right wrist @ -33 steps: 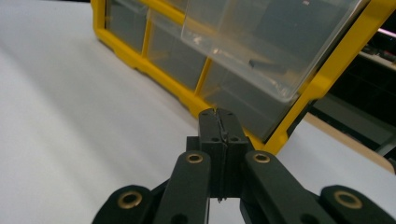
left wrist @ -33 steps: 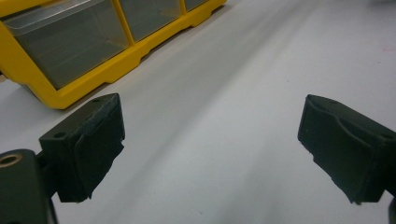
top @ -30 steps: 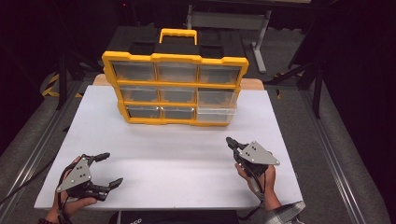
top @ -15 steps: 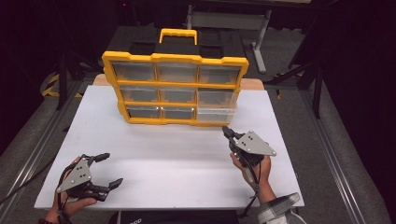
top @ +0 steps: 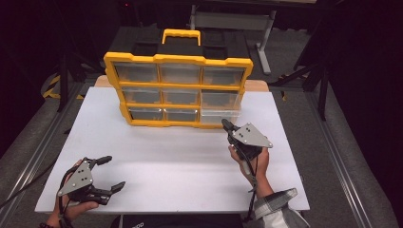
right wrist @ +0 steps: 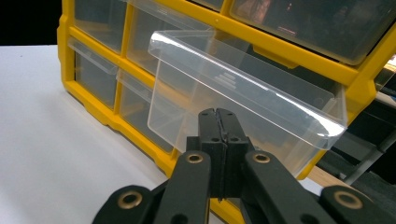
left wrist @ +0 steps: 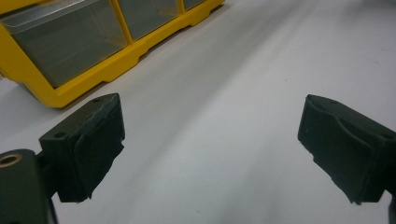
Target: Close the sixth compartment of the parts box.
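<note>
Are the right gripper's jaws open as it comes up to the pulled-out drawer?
No, in the right gripper view the right gripper has its two jaws pressed together, just in front of the clear drawer that sticks out of the yellow organizer.

White table (top: 180,156), grey floor (top: 351,156), dark room, metal frame (top: 233,19)

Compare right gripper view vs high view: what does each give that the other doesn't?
Right gripper view alone: the right gripper has its jaws pressed shut, tips at the front of the clear drawer, which is pulled partway out of the yellow organizer. High view alone: the left gripper, jaws open, low over the white table; also the organizer's handle. Both share organizer, drawer, right gripper and table.
</note>
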